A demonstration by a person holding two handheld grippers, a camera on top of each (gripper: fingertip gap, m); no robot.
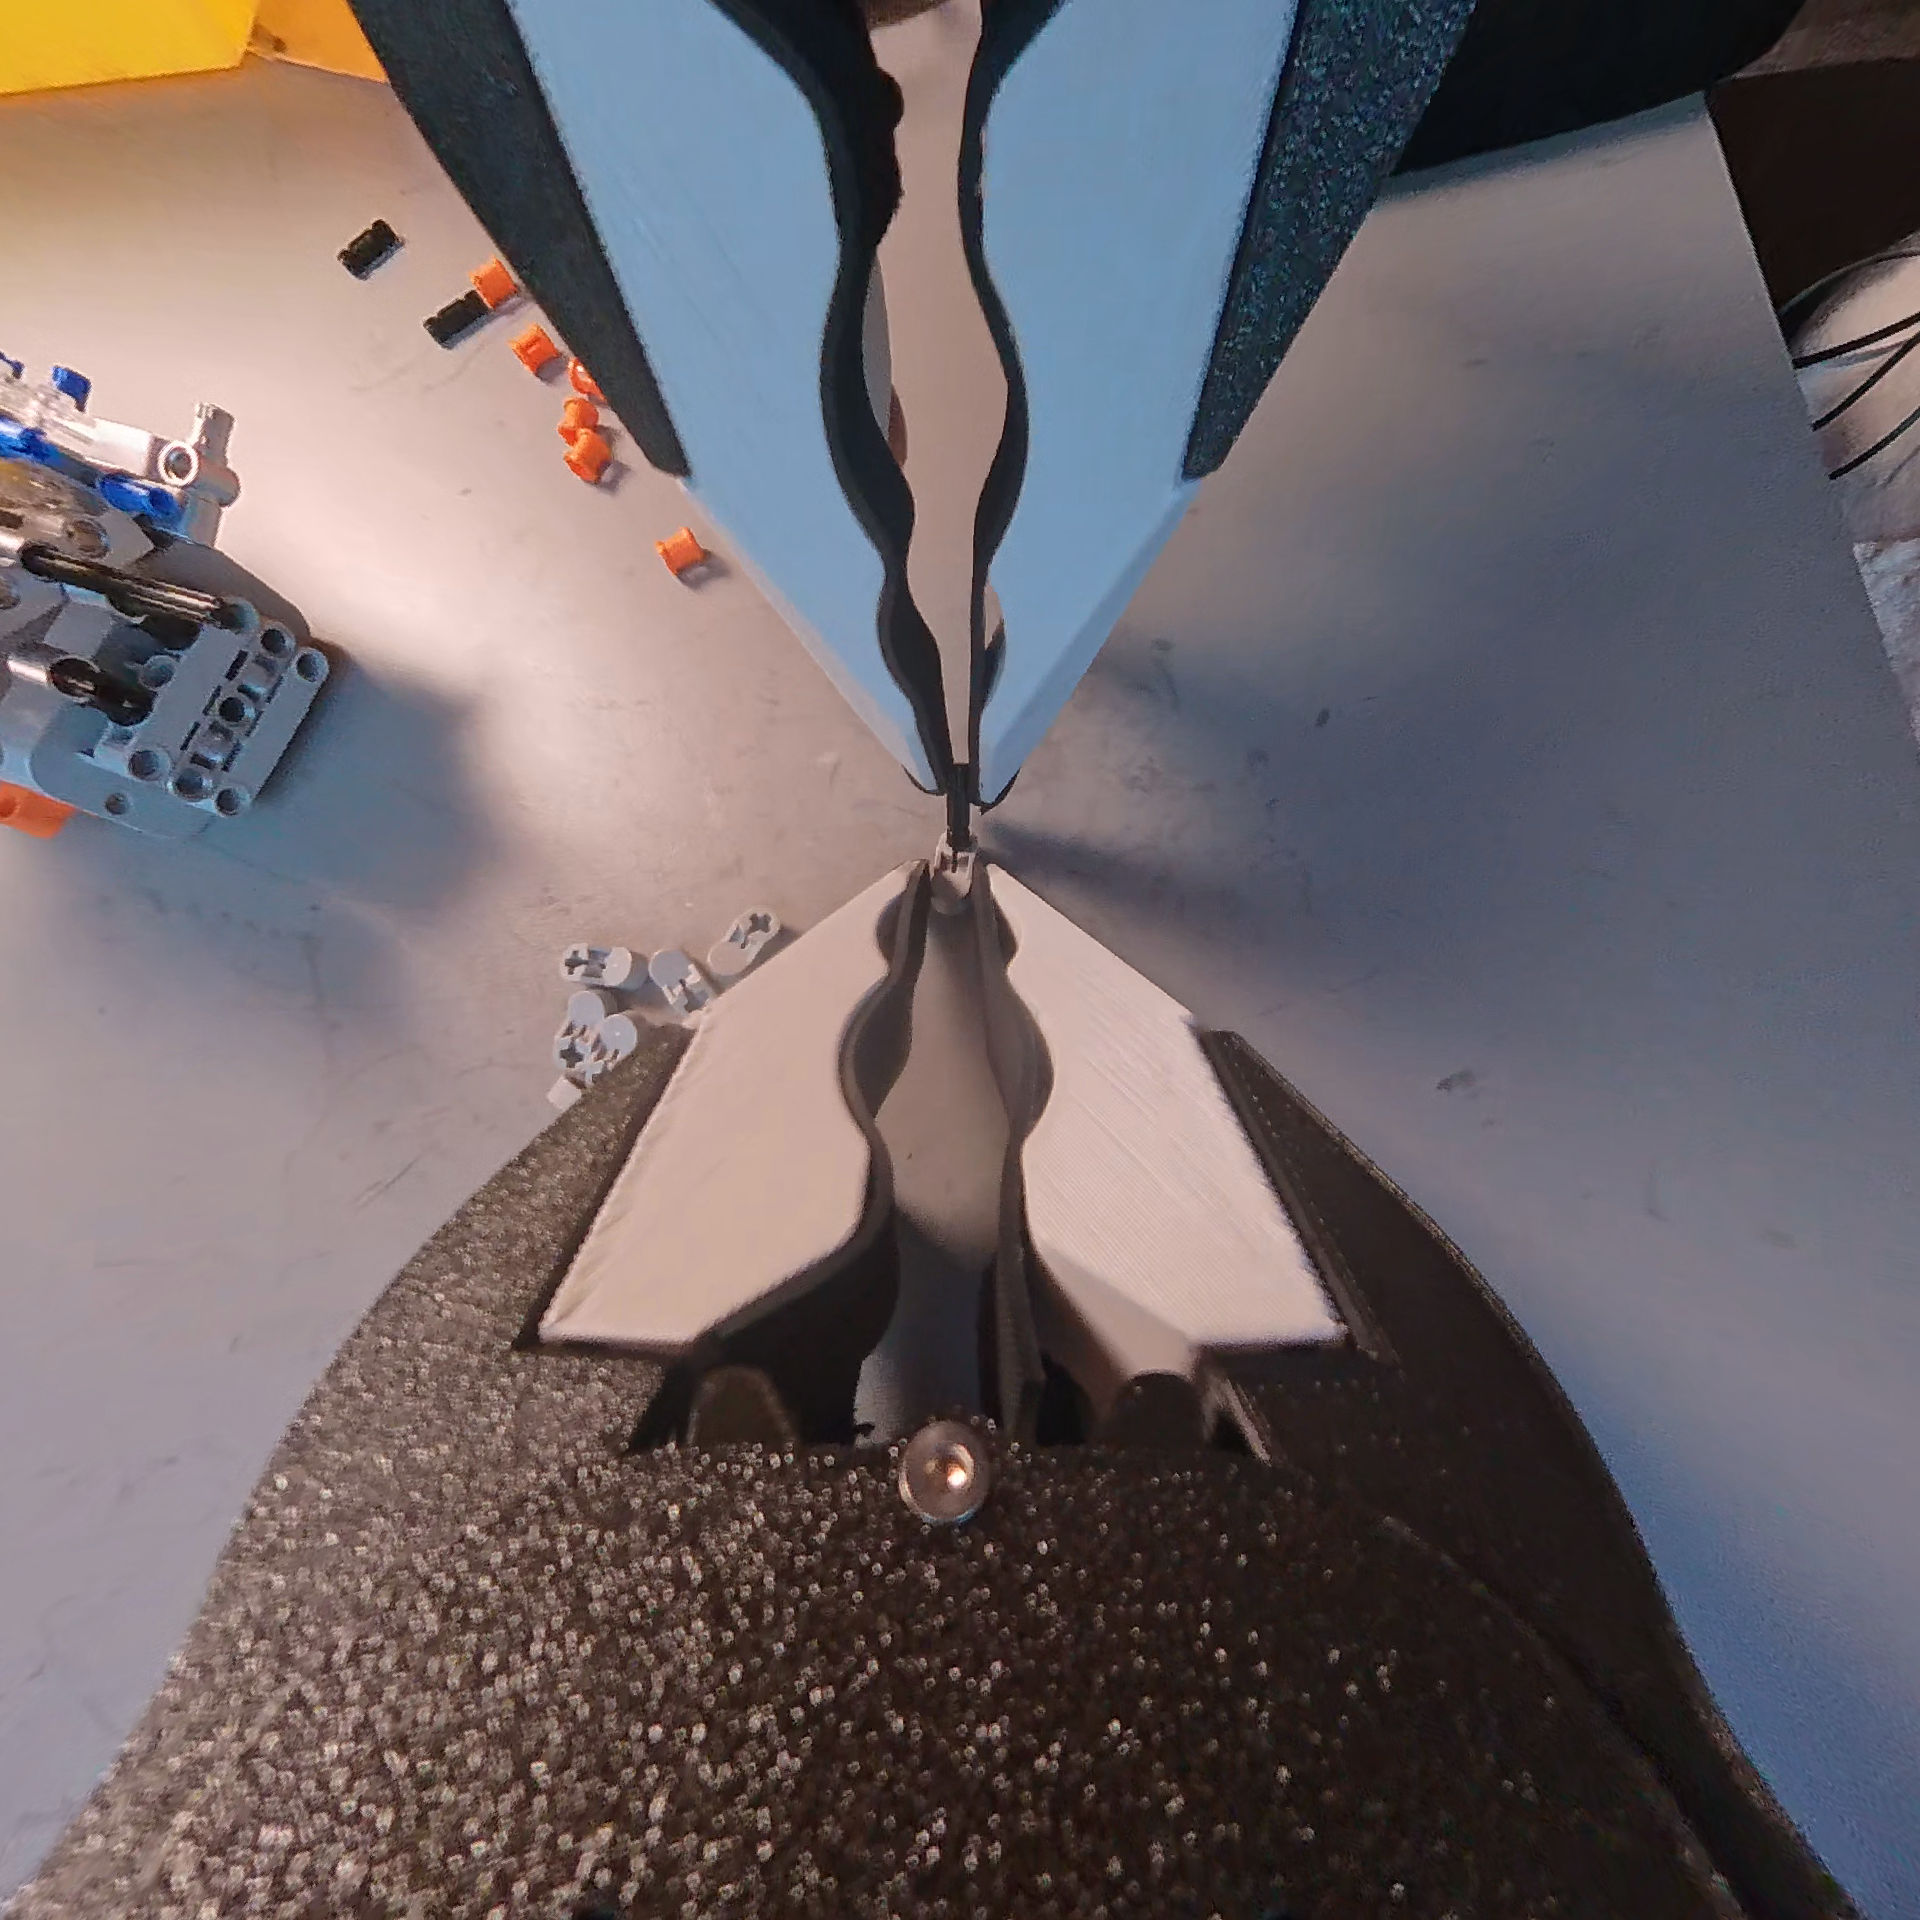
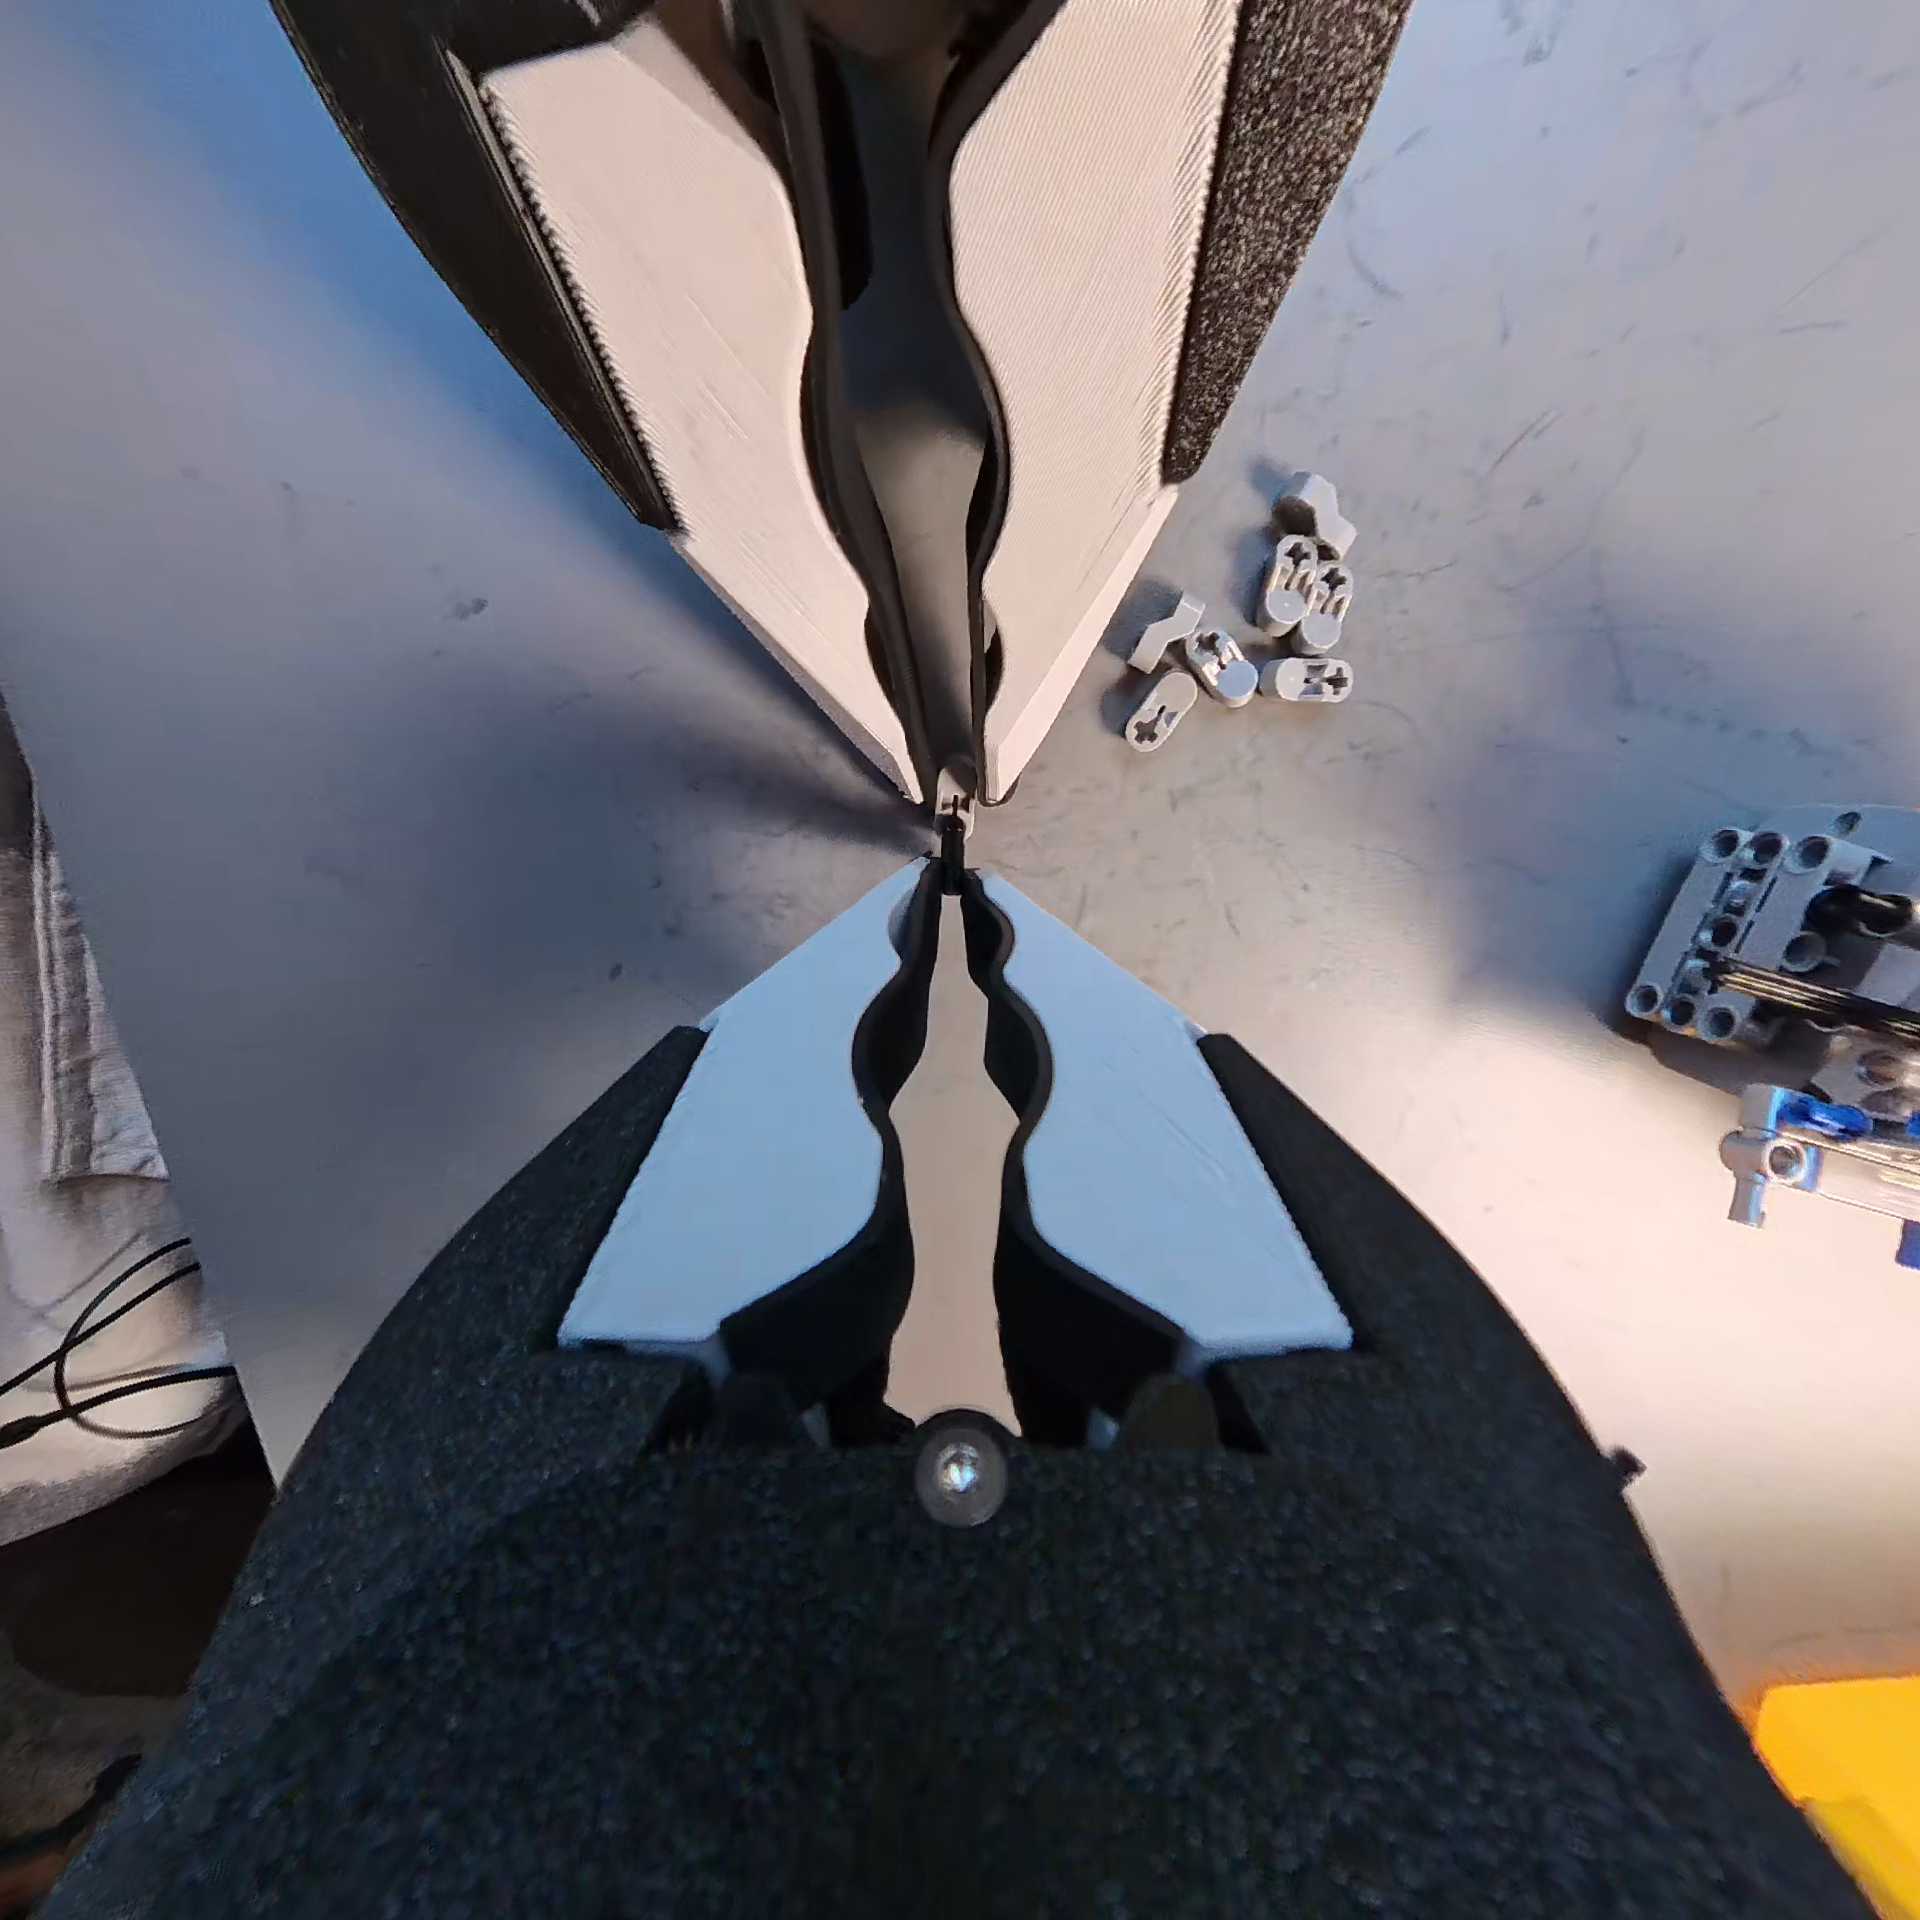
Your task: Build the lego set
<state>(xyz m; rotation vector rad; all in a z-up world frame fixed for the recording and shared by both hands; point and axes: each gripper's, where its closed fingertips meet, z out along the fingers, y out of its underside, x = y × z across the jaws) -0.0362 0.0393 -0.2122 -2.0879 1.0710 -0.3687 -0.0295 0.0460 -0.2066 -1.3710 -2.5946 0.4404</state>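
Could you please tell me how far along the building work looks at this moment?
Built: a grey beam assembly with blue and black parts stands on the table. In hand: the left gripper is shut on a small grey connector, the right gripper on a black pin, the two parts meeting tip to tip. Left loose: more grey connectors, orange bushes and black pins.

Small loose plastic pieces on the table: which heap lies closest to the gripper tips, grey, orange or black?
The heap of small grey plastic connectors, beside the left gripper; the orange bushes and black pins lie farther off.
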